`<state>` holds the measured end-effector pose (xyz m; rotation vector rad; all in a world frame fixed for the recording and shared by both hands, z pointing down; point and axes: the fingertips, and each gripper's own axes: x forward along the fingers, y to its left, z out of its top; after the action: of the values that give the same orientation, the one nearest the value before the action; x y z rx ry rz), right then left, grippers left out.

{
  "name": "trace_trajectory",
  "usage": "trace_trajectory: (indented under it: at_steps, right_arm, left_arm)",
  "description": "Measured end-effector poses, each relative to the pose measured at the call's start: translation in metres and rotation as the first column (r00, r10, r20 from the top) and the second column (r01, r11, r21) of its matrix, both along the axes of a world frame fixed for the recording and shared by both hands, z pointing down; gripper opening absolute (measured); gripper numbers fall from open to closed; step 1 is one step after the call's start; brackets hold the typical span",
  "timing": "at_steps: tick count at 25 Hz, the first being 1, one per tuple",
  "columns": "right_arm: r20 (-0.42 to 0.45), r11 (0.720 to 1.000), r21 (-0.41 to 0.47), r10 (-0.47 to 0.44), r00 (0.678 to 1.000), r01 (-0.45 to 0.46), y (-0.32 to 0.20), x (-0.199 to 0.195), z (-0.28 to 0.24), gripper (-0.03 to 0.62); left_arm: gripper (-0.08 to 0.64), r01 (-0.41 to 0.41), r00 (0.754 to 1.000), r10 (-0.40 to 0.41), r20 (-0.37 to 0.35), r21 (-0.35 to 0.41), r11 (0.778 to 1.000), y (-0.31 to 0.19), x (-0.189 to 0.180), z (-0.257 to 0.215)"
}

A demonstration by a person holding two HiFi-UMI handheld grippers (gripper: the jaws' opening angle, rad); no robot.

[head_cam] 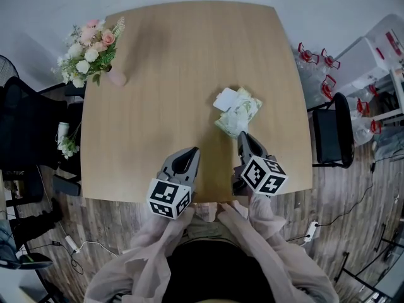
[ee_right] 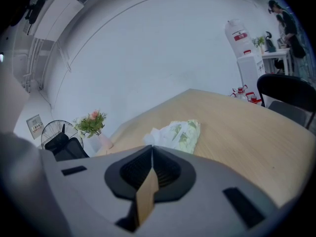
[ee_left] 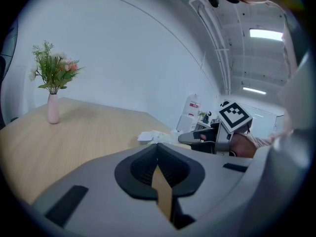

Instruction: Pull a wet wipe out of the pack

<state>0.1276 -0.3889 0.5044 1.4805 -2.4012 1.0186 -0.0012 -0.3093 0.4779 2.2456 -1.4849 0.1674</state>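
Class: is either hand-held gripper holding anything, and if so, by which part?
Nothing is held. The left hand-held gripper and right hand-held gripper are both shut and empty; the wet wipe pack lies on the table.

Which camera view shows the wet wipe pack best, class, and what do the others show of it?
The head view: the whole wet wipe pack, unobstructed, from above. The right gripper view shows it low and side-on; the left gripper view shows only a distant sliver.

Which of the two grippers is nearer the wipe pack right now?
The right gripper: it points straight at the green-and-white floral soft wet wipe pack and nearly reaches it. The left gripper sits further left, off to the pack's side.
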Motion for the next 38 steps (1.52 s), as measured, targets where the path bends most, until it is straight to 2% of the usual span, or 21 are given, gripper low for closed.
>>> trace_trajectory:
  at_steps: [16,38]
  right_arm:
    - [-0.005,0.999,0.015,0.049,0.999,-0.049,0.021,-0.002,-0.003,0.012]
    - [0.004,0.993,0.03,0.116,0.993,-0.116,0.059,-0.015,-0.008,0.012]
  left_arm:
    - [0.009,-0.039,0.999,0.039,0.002,0.015,0.999,0.014,-0.01,-0.002]
    - [0.009,-0.134,0.991,0.134,0.008,0.036,0.99,0.038,-0.02,-0.008]
